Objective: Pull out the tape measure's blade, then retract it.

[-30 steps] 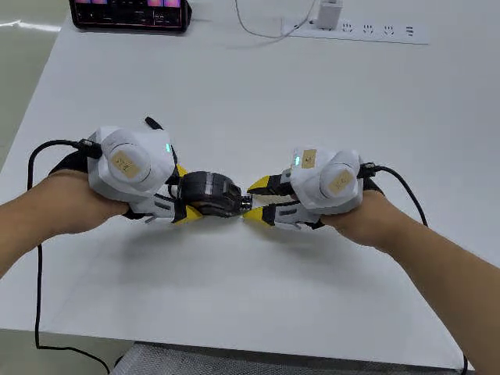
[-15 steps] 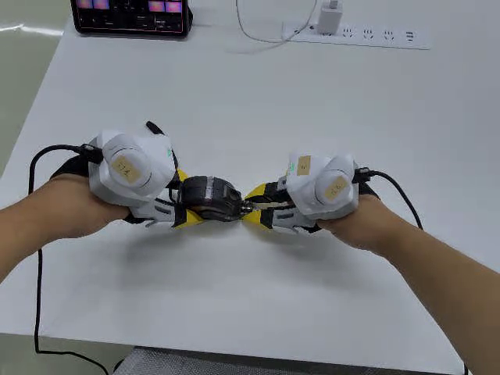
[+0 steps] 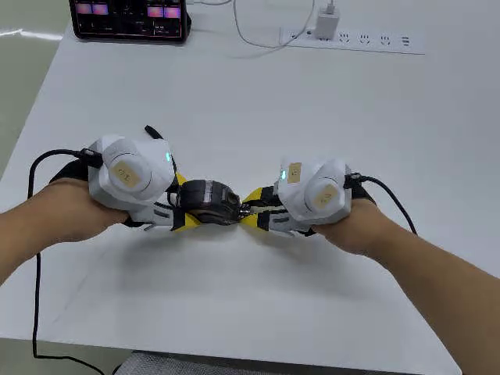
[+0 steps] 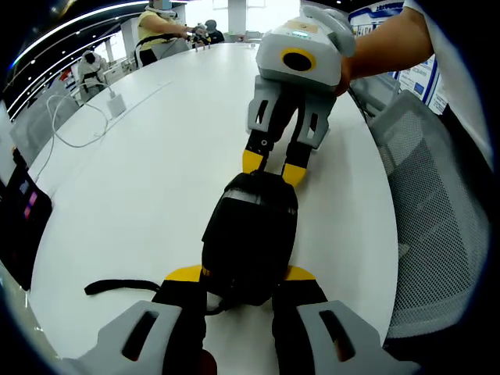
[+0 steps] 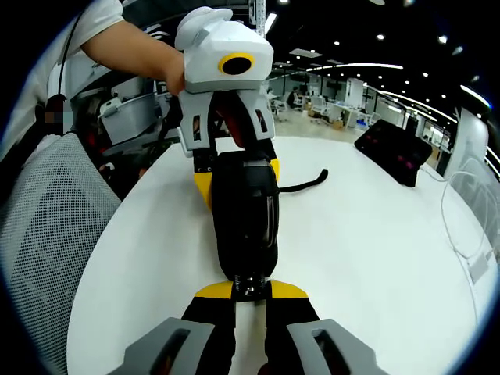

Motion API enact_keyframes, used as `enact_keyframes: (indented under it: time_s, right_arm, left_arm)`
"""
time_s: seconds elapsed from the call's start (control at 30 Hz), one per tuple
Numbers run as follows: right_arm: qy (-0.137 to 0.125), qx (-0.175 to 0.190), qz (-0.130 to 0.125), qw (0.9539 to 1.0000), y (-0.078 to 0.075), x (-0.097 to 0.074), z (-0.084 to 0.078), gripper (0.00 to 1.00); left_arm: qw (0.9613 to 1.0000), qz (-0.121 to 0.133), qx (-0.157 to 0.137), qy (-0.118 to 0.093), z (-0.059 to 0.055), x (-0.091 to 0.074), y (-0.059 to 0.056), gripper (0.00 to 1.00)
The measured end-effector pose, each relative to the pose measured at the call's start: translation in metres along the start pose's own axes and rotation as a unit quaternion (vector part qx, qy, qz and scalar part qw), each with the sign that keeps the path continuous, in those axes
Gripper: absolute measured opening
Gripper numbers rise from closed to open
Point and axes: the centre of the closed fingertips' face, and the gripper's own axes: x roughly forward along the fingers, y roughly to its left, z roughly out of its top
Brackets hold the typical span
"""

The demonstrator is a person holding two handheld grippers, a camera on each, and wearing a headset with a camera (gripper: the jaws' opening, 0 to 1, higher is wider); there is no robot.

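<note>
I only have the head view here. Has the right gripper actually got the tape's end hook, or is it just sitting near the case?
Observer: In the right gripper view, the end hook sits between the yellow tips of the right gripper, which look closed on it.
Operator: Any blade out yet?
Observer: No. In that view the hook lies right against the mouth of the tape measure, and no length of blade is showing.
Operator: And the left grip?
Observer: The left gripper view shows the left gripper clamped on the tape measure's rear end from both sides.
</note>
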Motion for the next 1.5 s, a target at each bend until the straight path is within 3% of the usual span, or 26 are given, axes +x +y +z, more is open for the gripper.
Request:
enact_keyframes:
  time_s: [0.67,1.5]
  right_arm:
    - [0.012,-0.003,0.003,0.9999,0.0,-0.002,-0.003,0.08]
    - [0.029,0.003,-0.01,0.9995,-0.002,-0.031,-0.024,0.08]
  left_arm:
    - [1.0,-0.004,0.003,-0.002,0.001,0.001,0.0,0.27]
    - [1.0,-0.006,0.002,-0.002,0.001,0.0,0.0,0.27]
